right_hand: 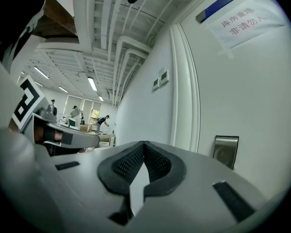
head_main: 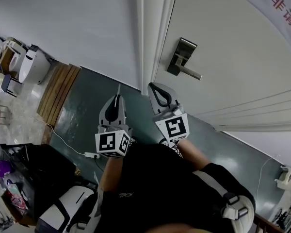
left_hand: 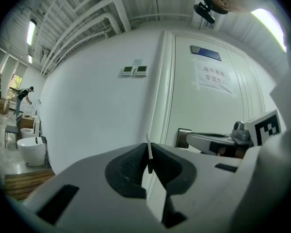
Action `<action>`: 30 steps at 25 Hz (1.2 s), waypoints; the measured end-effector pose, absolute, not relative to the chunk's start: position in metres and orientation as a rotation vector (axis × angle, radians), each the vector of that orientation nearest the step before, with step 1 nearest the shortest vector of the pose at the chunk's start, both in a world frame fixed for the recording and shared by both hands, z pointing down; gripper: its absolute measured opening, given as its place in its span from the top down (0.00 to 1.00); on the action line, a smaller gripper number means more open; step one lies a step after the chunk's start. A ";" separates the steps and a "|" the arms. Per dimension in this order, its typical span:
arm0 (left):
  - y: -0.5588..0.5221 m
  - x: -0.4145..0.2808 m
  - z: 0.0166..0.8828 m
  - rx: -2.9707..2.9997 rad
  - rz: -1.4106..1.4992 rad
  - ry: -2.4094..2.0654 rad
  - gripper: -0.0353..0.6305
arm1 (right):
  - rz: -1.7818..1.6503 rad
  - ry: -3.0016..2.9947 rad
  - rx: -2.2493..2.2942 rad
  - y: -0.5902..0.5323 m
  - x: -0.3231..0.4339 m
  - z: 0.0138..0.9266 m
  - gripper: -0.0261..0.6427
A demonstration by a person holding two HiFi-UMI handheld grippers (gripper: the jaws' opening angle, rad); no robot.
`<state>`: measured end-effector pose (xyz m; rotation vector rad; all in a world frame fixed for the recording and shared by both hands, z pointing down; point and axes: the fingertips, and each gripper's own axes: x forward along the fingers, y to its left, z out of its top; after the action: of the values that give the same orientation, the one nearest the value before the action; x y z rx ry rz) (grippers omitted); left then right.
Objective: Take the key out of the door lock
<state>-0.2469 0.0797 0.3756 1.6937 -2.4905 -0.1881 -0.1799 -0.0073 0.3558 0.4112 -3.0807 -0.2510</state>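
Note:
My left gripper [head_main: 118, 97] is shut on a thin metal key [left_hand: 149, 152], whose blade stands edge-on between the dark pads and sticks out past the fingertips [head_main: 119, 88]. It hangs in front of the white wall, left of the door frame. The silver door lock with its lever handle [head_main: 182, 58] is on the grey door, up and to the right of both grippers and apart from them; its plate [left_hand: 183, 137] also shows in the right gripper view [right_hand: 226, 150]. My right gripper [head_main: 154, 87] is beside the left one, shut [right_hand: 143, 147] with nothing in it.
A paper notice [head_main: 281, 8] is taped to the door. A wooden pallet [head_main: 58, 91] and white toilets [head_main: 31, 64] stand along the wall at left. A power strip on a cable [head_main: 91, 155] lies on the green floor. A black crate [head_main: 19, 164] is at lower left.

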 end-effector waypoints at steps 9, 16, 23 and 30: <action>0.078 -0.236 0.346 1.775 -0.180 -2.542 0.89 | -0.430 -3.112 0.479 -0.007 -0.165 0.314 0.95; 0.075 -0.224 0.345 1.802 -0.179 -2.536 0.89 | -0.470 -3.067 0.517 -0.010 -0.152 0.318 0.95; 0.071 -0.210 0.336 1.854 -0.202 -2.526 0.89 | -0.412 -3.087 0.533 -0.011 -0.143 0.318 0.95; 0.069 -0.202 0.343 1.864 -0.215 -2.499 0.89 | -0.446 -3.066 0.545 -0.011 -0.135 0.325 0.95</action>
<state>-0.2016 0.0694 0.3426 1.8636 -2.4985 -0.2152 -0.1348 -0.0106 0.3246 0.5453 -3.0656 -0.4458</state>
